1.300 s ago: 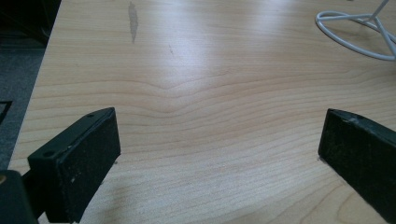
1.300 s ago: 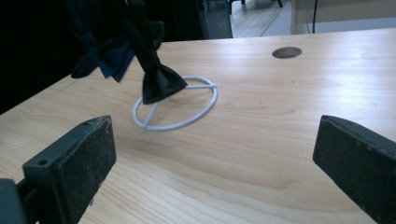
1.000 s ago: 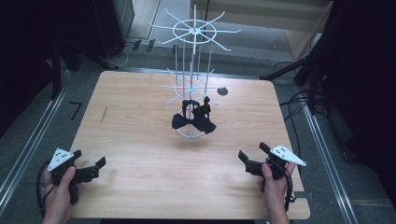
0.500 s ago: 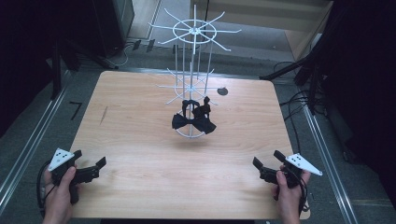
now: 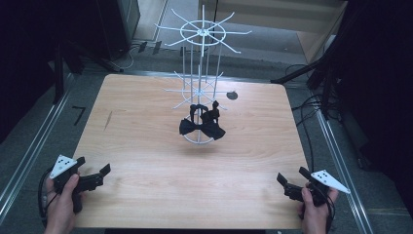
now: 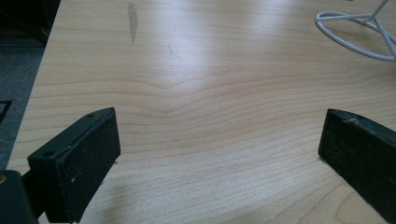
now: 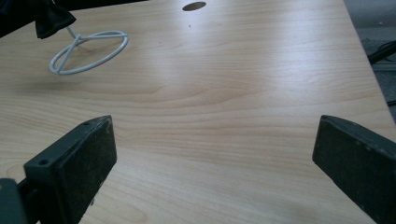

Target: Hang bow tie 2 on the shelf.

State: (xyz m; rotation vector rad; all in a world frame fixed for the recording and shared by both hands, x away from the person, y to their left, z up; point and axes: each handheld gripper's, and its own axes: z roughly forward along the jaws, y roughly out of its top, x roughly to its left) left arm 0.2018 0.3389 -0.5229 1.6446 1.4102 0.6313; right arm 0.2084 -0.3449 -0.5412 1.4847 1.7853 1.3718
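Two grippers sit low at the near corners of the wooden table (image 5: 146,146), each in a person's hand. The left gripper (image 5: 92,176) rests over the near left corner with its fingers (image 6: 79,158) spread wide, bare wood between them. The right gripper (image 5: 290,184) lies at the near right corner, its fingers (image 7: 74,163) likewise wide apart and holding nothing; in both gripper views the far finger is cut off by the right edge.

Well apart from both, near the middle of the table, stands a white wire rack (image 5: 202,58) on a ring base (image 7: 88,51). Its upper spokes reach past the table's far edge against a dim floor and are hard to trace. A black bow tie (image 5: 201,127) hangs on the lower tier, just above the ring base; behind it a second dark piece of fabric (image 5: 210,114) merges with it, so I cannot tell what it is. In the right gripper view just a corner of the black cloth shows at the top left. A small dark round spot (image 5: 232,95) lies on the table beyond the rack.
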